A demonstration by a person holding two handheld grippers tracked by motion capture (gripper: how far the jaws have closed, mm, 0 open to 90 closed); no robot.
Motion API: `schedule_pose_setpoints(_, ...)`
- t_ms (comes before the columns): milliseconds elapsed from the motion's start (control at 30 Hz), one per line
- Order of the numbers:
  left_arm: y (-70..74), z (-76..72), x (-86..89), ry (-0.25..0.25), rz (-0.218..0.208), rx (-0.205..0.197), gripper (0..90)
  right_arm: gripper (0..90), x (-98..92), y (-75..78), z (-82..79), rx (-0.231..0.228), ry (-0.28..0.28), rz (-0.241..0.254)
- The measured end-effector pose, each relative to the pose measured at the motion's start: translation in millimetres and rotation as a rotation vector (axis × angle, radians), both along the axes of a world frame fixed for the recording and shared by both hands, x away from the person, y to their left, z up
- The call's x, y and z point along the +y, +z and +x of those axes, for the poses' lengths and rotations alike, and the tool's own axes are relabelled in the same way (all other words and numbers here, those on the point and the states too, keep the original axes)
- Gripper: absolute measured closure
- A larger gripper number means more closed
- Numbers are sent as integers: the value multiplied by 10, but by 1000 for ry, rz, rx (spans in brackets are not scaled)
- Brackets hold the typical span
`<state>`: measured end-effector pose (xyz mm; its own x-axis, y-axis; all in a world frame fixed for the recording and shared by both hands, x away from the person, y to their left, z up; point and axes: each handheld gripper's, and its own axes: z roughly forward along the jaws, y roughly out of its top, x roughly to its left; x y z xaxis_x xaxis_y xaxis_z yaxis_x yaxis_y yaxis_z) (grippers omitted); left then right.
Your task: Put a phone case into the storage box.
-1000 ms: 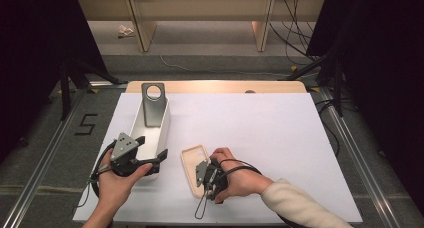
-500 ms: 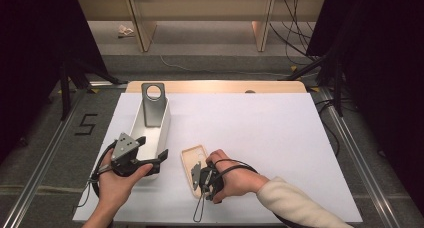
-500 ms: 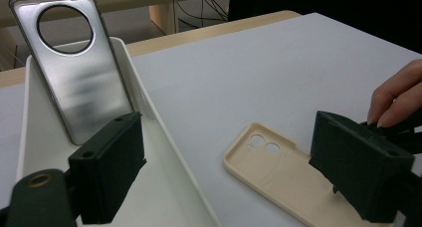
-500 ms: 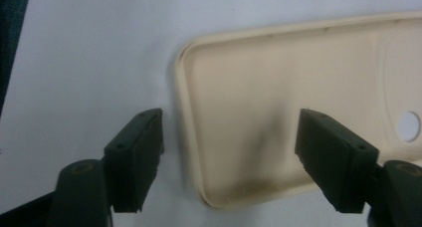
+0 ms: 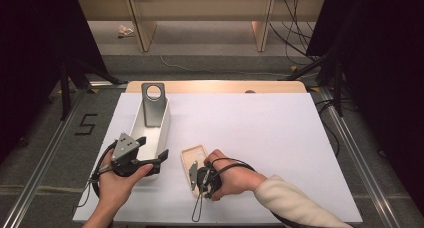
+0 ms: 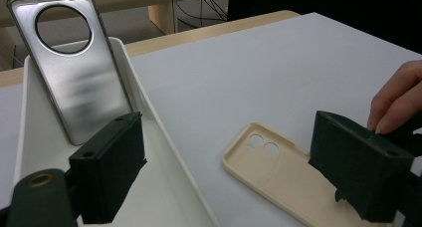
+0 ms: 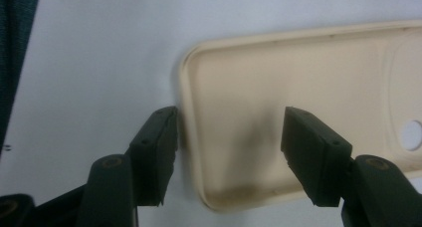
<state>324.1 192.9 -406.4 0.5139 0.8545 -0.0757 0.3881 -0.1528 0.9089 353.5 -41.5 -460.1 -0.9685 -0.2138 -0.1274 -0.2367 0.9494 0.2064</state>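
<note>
A beige phone case (image 5: 193, 155) lies hollow side up on the white table cover. My right gripper (image 5: 196, 174) is at its near end. In the right gripper view the jaws have just been closing and straddle the rim of the case (image 7: 308, 72). One jaw sits outside on the table and the other inside the hollow, and the right gripper (image 7: 229, 122) is still open, the pads not pressing. My left gripper (image 5: 152, 149) hovers open at the near end of the white tray (image 5: 164, 122). The tray's right wall (image 6: 149, 117) runs between its wide jaws. A silver phone case (image 6: 74, 82) leans upright in the tray's far end.
The white cover (image 5: 260, 133) spreads bare to the right of the beige case. A wooden table edge (image 5: 215, 86) shows beyond it. Cables and table legs (image 5: 310, 63) stand on the floor behind.
The right hand has edged slightly left onto the beige case's near end. The left hand and the tray have stayed put.
</note>
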Motion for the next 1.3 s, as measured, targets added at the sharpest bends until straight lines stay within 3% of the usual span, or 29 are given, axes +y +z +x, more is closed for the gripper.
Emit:
schedule_pose_setpoints(300, 0, 0, -4, -2, -1, 0, 135, 439, 31, -4, -6, 2, 15, -18)
schedule_pose_setpoints(633, 1, 0, -6, -4, -1, 0, 136, 607, 41, 8, -35, 38, 38, -44)
schedule_pose_setpoints(1133, -1, -2, -9, -6, -1, 1, 137, 807, 71, 19, -137, -6, 97, -72)
schedule_pose_setpoints(1300, -2, -2, -12, -7, -1, 2, 137, 865, 72, 25, -156, 6, 100, -77)
